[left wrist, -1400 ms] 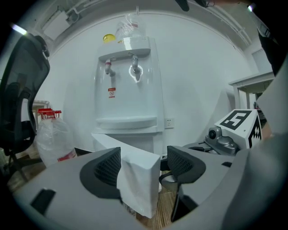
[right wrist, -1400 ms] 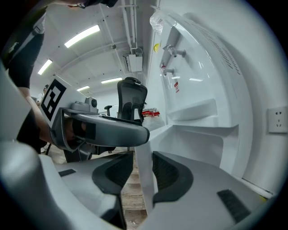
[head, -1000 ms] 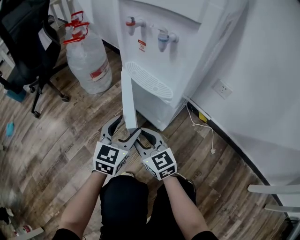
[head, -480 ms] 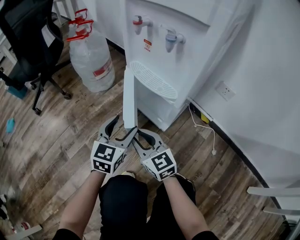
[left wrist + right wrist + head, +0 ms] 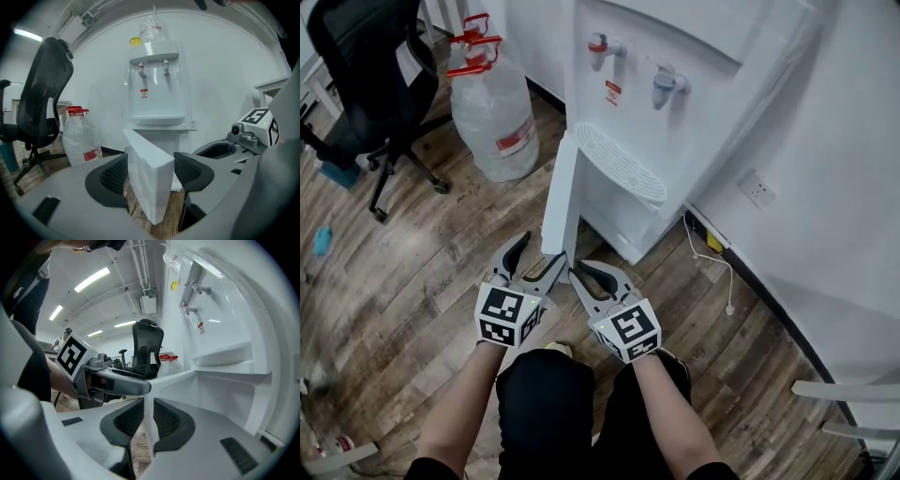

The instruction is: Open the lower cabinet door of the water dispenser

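Swung wider off the water dispenser [image 5: 675, 122], cabinet door [image 5: 561, 197] is pinched by left claw [image 5: 544, 247], right claw [image 5: 577, 268] closing on its edge; water jug [image 5: 492, 122] beside dispenser.

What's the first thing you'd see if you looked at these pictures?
The white water dispenser by the wall, its lower door swung open. Both grippers meet at the door's near edge: the left gripper clamps it, and the right gripper is closing its jaws on it. A big water bottle stands left of the dispenser.
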